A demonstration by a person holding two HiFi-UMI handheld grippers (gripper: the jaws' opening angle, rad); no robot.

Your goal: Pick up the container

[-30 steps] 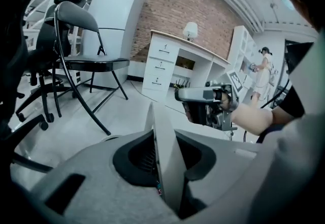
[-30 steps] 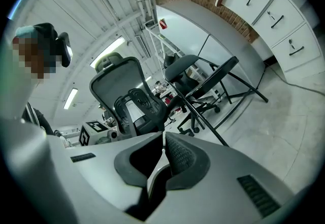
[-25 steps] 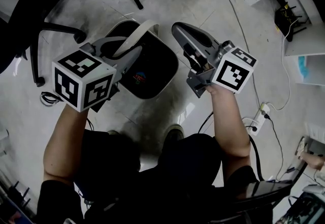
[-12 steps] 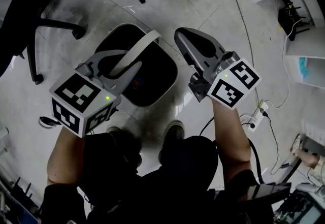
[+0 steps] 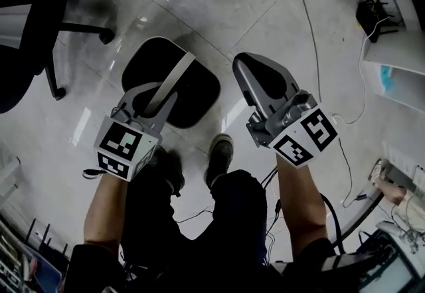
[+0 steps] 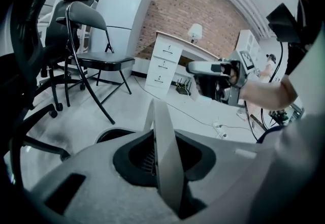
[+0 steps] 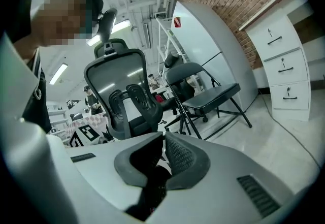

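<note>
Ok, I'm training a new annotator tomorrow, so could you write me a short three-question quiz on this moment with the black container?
1. Multiple choice: which part of the black container is the left gripper shut on?
A) its rim
B) its pale handle
C) its base

2. True or false: the right gripper is also holding something.

3. Short answer: in the left gripper view, what stands against the brick wall?

Key:
1. B
2. False. Its jaws are together with nothing between them.
3. A white drawer unit.
</note>
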